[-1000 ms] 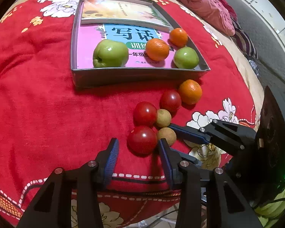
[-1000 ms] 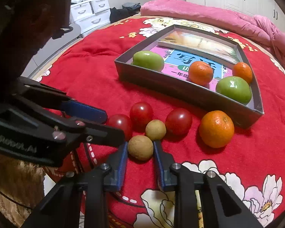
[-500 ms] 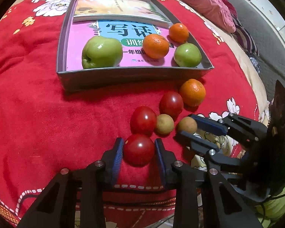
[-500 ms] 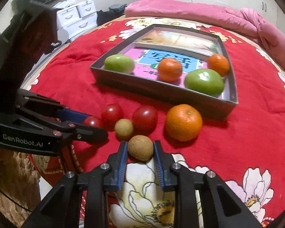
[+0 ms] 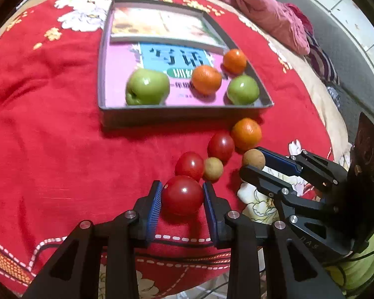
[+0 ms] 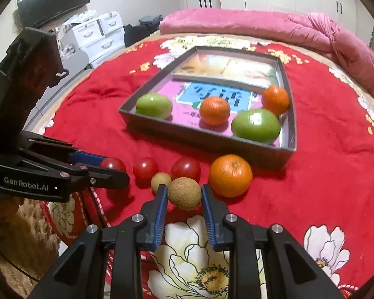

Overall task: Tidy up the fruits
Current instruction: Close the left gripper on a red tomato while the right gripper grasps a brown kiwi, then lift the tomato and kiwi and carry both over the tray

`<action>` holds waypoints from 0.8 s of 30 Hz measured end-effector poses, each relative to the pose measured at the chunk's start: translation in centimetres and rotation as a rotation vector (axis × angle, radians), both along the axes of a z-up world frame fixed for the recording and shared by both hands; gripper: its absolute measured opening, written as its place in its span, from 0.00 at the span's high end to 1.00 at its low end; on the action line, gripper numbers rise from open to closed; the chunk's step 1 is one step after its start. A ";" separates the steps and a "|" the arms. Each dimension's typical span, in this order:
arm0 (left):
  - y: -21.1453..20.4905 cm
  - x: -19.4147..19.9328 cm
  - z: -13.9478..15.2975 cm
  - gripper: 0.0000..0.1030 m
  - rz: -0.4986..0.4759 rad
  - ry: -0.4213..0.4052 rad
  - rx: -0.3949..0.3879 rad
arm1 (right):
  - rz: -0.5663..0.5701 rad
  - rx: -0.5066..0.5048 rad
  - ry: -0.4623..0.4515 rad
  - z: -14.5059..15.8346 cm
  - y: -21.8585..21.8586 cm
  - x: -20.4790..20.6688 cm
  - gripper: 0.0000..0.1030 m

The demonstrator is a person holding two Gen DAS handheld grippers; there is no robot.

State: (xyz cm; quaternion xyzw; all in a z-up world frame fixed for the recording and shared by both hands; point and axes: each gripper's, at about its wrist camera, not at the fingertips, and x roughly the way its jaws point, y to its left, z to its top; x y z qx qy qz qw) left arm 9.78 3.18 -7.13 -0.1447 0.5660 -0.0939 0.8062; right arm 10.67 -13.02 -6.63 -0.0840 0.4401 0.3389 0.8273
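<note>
My left gripper is shut on a red tomato and holds it above the red cloth; it also shows in the right wrist view. My right gripper is shut on a brown longan, also visible in the left wrist view. On the cloth lie two more tomatoes, a second longan and an orange. The grey tray holds two green apples and two oranges.
Books line the tray floor. A pink quilt lies along the far side of the bed. White drawers and a dark monitor stand beyond the bed's left edge. The bed's front edge is close under both grippers.
Both grippers closed on their fruit and lifted: the left on the nearest tomato, the right on the brown longan, which moved up and toward the orange.
</note>
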 end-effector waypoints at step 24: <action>0.8 -0.4 6.3 0.67 0.033 -0.148 -0.005 | -0.021 0.066 -0.130 5.0 -0.5 -0.3 0.73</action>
